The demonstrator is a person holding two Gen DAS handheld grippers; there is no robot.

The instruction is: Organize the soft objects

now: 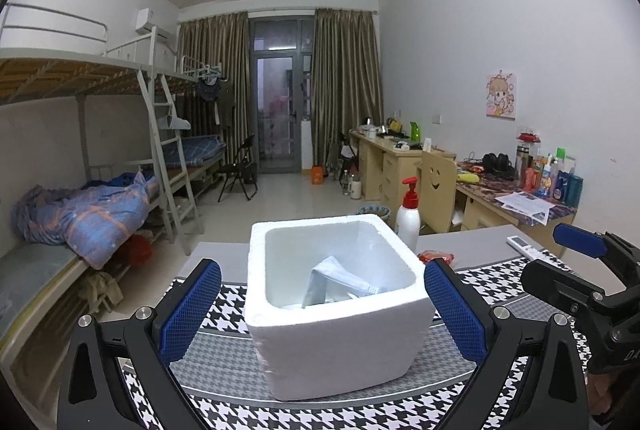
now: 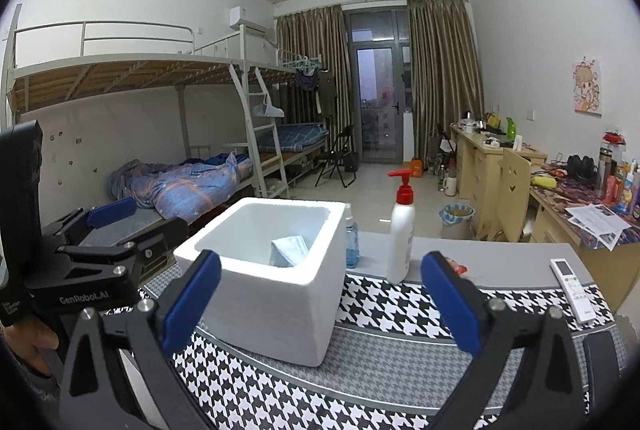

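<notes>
A white foam box stands on the houndstooth table mat. A light blue soft pack leans inside it; it also shows in the right wrist view, inside the same box. My left gripper is open and empty, its blue pads on either side of the box's near face. My right gripper is open and empty, to the right of the box and a little back from it. The right gripper also appears at the right edge of the left wrist view.
A white pump bottle with a red top and a small blue bottle stand behind the box. A red packet lies by the box's right corner. A white remote lies at the table's right. Bunk beds left, desks right.
</notes>
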